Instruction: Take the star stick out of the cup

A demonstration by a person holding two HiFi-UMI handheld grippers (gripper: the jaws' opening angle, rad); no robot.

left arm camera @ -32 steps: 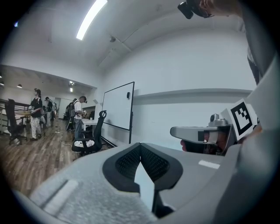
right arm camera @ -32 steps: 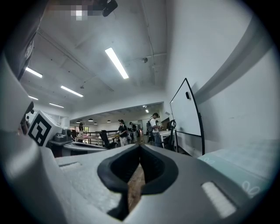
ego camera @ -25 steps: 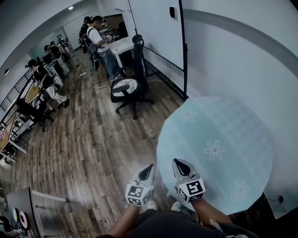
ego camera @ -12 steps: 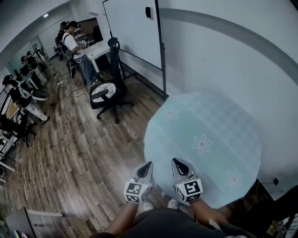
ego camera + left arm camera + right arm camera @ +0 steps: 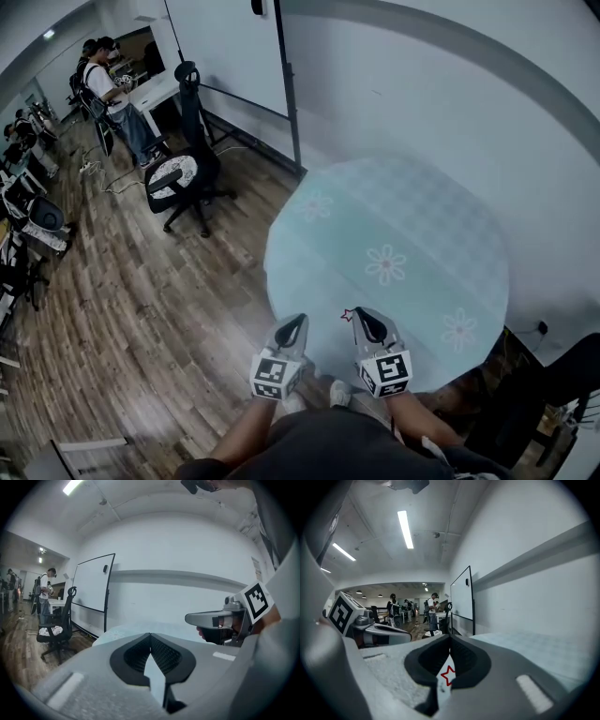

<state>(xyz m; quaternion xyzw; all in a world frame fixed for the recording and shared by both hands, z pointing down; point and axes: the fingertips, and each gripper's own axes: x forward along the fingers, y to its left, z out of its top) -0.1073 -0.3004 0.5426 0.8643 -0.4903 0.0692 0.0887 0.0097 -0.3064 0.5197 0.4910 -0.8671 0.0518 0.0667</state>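
Both claws were shut; my right claw (image 5: 362, 322) gripped the star stick (image 5: 448, 675), my left claw (image 5: 295, 326) nothing; no cup showed; I judged removal done; next, setting it on the counter (image 5: 422, 234).

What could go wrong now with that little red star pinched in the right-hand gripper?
The star stick is held only in a thin pinch by the right gripper, so it could slip. Both hang at the near edge of the table, so a dropped stick may land on the wooden floor. The left gripper, shut and empty, is close beside and could knock the star.
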